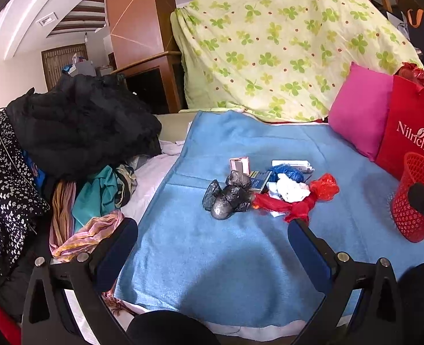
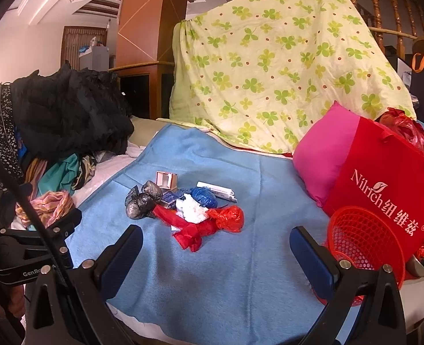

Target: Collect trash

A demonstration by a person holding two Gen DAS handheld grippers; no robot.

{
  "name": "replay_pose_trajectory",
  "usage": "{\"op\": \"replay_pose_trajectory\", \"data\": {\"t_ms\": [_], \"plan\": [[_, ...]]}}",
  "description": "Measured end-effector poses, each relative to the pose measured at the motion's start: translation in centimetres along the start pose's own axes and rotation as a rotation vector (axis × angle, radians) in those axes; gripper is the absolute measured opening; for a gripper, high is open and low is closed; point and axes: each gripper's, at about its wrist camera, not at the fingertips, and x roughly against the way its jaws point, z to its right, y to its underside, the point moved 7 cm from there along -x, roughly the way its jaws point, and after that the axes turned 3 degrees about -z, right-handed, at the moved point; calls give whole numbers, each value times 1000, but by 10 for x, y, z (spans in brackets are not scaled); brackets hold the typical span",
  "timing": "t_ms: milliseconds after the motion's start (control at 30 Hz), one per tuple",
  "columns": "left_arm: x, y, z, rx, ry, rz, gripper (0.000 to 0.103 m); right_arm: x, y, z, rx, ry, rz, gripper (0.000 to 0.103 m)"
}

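From where I sit, my left tongs (image 1: pixel 212 244) hang spread wide over the near part of the blue blanket (image 1: pixel 212 273), pinching nothing. Off beyond their left finger sits a heap of clothes (image 1: pixel 77 126), dark on top, with a striped scarf (image 1: pixel 82 235) trailing down just beside that finger. Straight ahead of the left tongs, between the lines of the two fingers and well apart from their tips, lies the trash in one loose cluster: grey bags (image 1: pixel 229 195) at its left end, a small pink box (image 1: pixel 240 165) just behind them, then a dark card packet (image 1: pixel 259 179), a blue bag (image 1: pixel 286 171), a white wad (image 1: pixel 292 189) touching it, a white carton (image 1: pixel 292 164) at the back, and a red bag (image 1: pixel 304 201) stretching toward the right finger. My right tongs (image 2: pixel 216 247) are likewise spread and empty, with the red bag (image 2: pixel 212 224) lying just ahead, between the fingers, and the grey bags (image 2: pixel 141 201) ahead of the left finger. Just beside the right finger stands the red basket (image 2: pixel 364 241), tilted, its mouth toward me. Behind it a red tote (image 2: pixel 384 189) leans against a pink pillow (image 2: pixel 324 161), and a clover-print quilt (image 2: pixel 269 72) rises at the far side.
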Motion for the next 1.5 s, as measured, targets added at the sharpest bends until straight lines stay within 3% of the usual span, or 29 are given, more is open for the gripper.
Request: {"op": "replay_pose_trajectory", "data": {"t_ms": [267, 567, 967, 1067, 1200, 1267, 1367, 1433, 1500], "plan": [[-55, 16, -15, 35, -12, -88, 103, -39, 1, 7, -14, -50, -40, 103], [-129, 34, -49, 134, -33, -231, 103, -138, 13, 35, -170, -289, -218, 103], [-202, 5, -28, 150, 113, -203, 103, -260, 30, 82, -682, -566, -359, 102], [-215, -3, -19, 155, 123, -190, 103, -283, 40, 87, -787, -585, -414, 92], [-236, -6, -3, 134, 158, -224, 103, -302, 48, 84, -831, -575, -473, 82], [-250, -2, 1, 123, 152, -261, 102, -307, 50, 83, -841, -578, -476, 70], [-265, 1, 7, 129, 178, -302, 89, -312, 50, 81, -829, -563, -481, 67], [-273, 6, 14, 108, 193, -330, 66, -316, 54, 80, -822, -551, -485, 48], [-279, 13, 21, 97, 216, -365, 51, -319, 58, 79, -834, -565, -493, 43]]}}
